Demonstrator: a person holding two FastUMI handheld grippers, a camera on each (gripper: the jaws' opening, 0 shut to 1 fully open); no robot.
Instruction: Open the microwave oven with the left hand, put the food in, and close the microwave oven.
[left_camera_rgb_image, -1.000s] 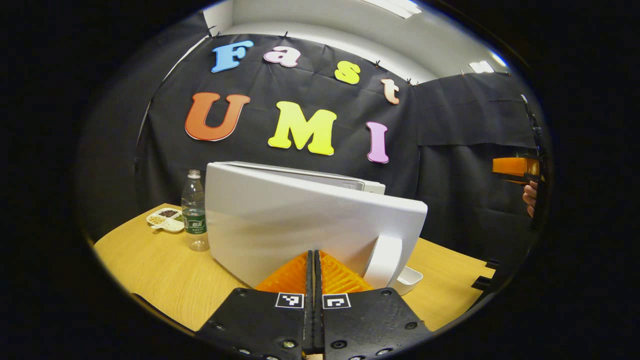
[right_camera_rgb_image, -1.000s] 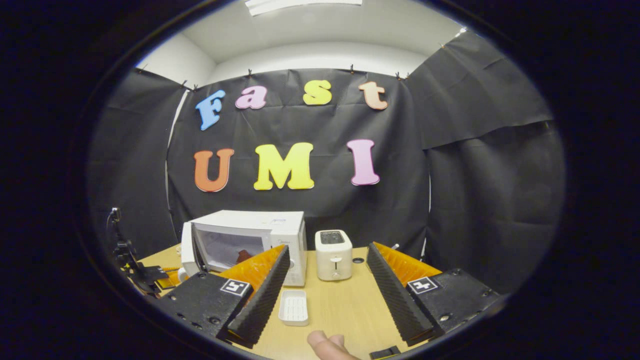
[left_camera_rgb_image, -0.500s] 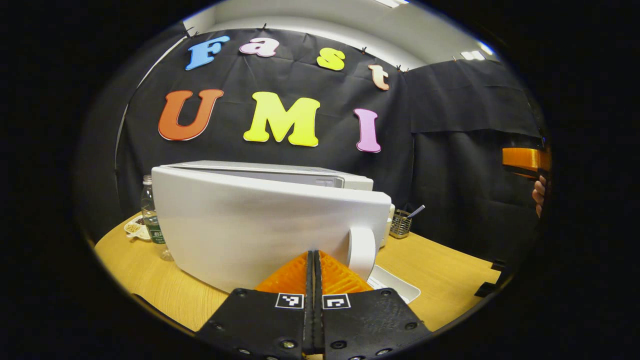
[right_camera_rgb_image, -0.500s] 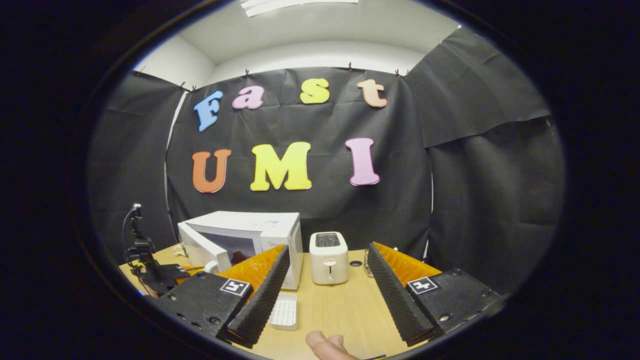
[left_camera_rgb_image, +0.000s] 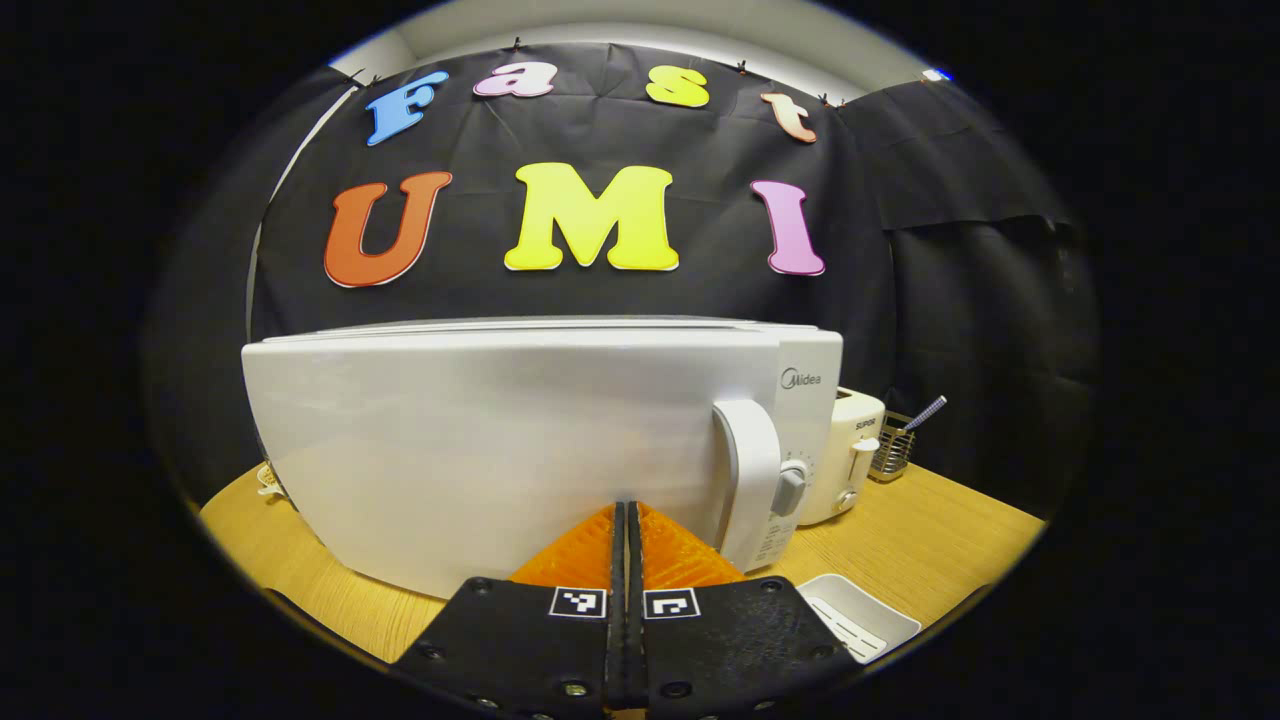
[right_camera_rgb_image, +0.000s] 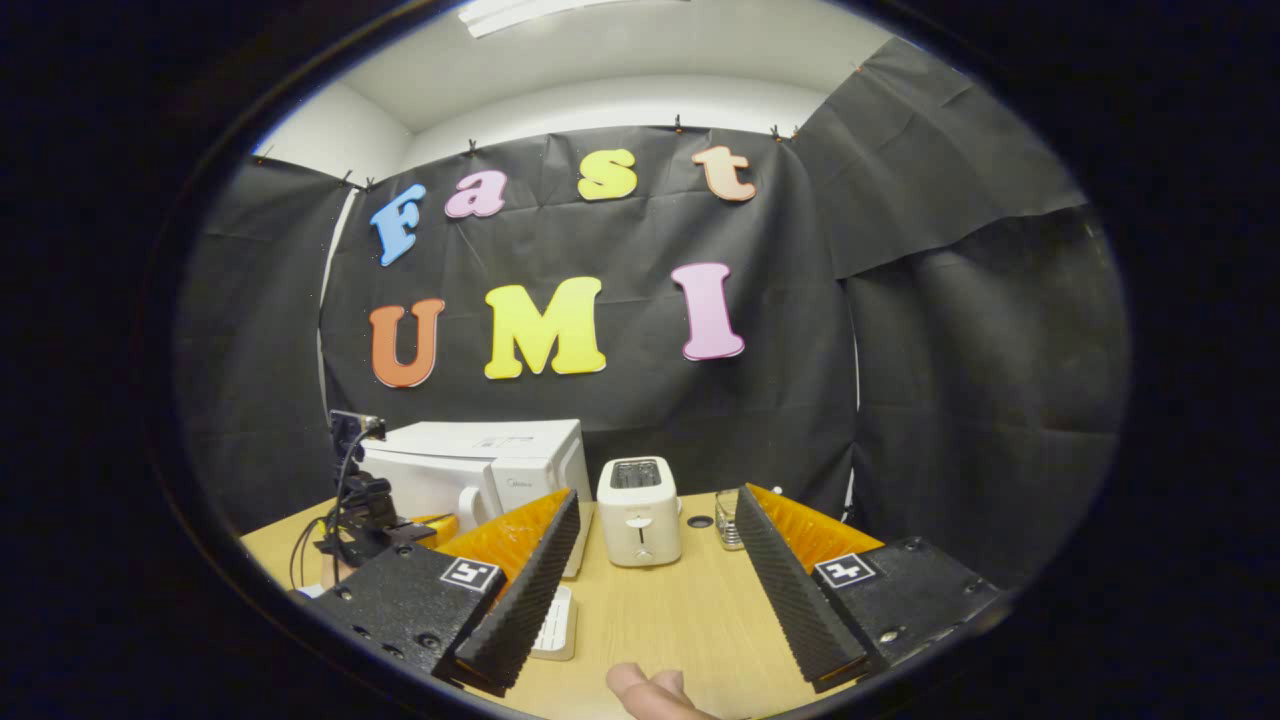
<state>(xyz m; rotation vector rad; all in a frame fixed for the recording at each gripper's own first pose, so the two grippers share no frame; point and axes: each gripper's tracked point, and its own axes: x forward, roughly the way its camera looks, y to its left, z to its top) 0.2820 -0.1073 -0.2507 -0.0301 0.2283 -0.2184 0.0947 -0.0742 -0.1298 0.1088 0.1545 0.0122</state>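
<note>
The white microwave (left_camera_rgb_image: 500, 440) stands right in front of my left gripper (left_camera_rgb_image: 626, 512), its door lying flush with the control panel and its handle (left_camera_rgb_image: 748, 480) just to the right. The left gripper is shut with nothing between its fingers, and its tips rest against the door's lower front. In the right gripper view the microwave (right_camera_rgb_image: 480, 465) sits at the left of the table, with the left gripper (right_camera_rgb_image: 438, 524) and the person's hand at its door. My right gripper (right_camera_rgb_image: 657, 497) is open and empty, held back over the table's near side.
A white toaster (right_camera_rgb_image: 638, 508) stands right of the microwave, with a glass (right_camera_rgb_image: 728, 518) and a small wire holder (left_camera_rgb_image: 893, 455) beyond it. A white slotted tray (left_camera_rgb_image: 858, 618) lies on the wooden table (right_camera_rgb_image: 690, 620) before the microwave. A fingertip (right_camera_rgb_image: 648, 688) shows at the bottom.
The microwave door has swung from partly open to flush, with my shut left gripper following against it. The right gripper has stayed open, barely shifting.
</note>
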